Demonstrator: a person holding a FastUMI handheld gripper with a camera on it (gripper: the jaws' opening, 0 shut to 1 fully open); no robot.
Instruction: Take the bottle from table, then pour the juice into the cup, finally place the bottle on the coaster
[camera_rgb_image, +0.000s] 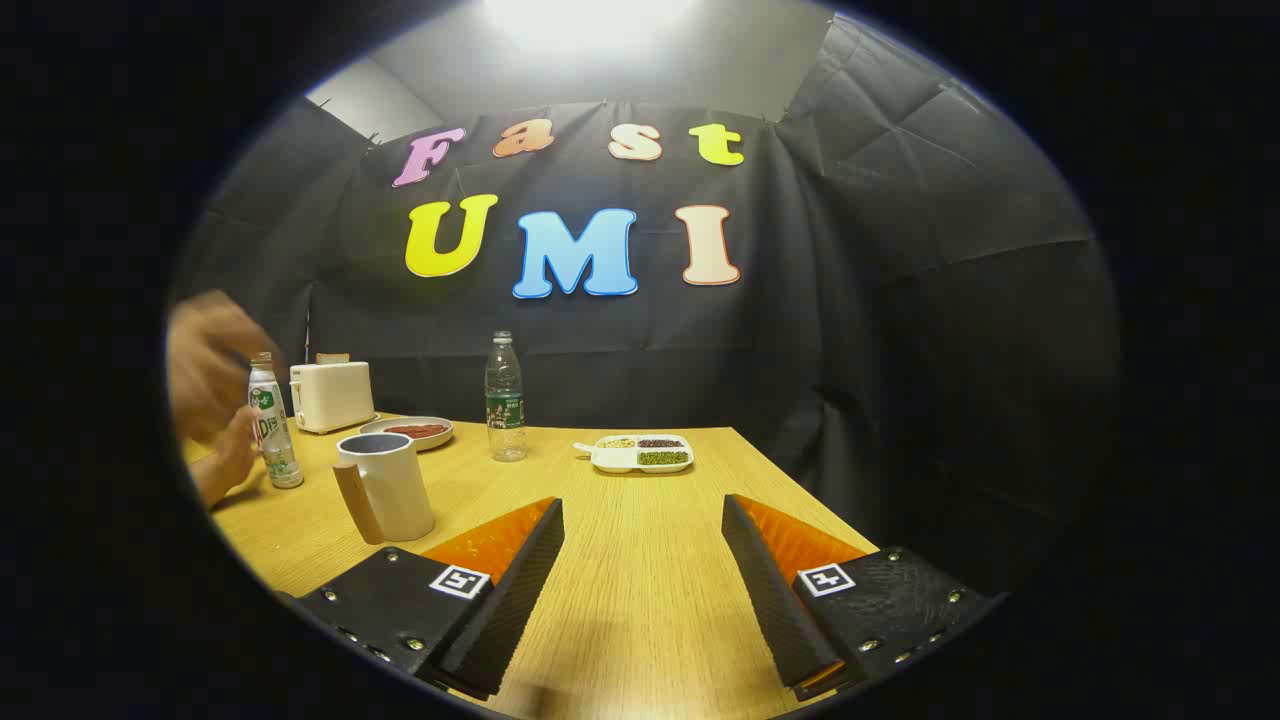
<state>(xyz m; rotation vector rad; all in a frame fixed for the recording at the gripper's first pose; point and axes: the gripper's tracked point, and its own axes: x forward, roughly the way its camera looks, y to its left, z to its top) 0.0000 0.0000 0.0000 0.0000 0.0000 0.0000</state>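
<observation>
While the gripper (642, 585) hovers w/ fingers apart, nothing held, the clear plastic bottle (505, 398) stands untouched on the wooden surface (640, 520) ahead, white cup (385, 487) ahead-left; grasp, pour & placing all remain.

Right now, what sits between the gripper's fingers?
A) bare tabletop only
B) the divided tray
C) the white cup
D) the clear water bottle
A: the gripper is open, its fingers spread over bare wooden table. The white cup stands off to the left of them, and the clear water bottle and the divided tray lie well beyond them.
</observation>
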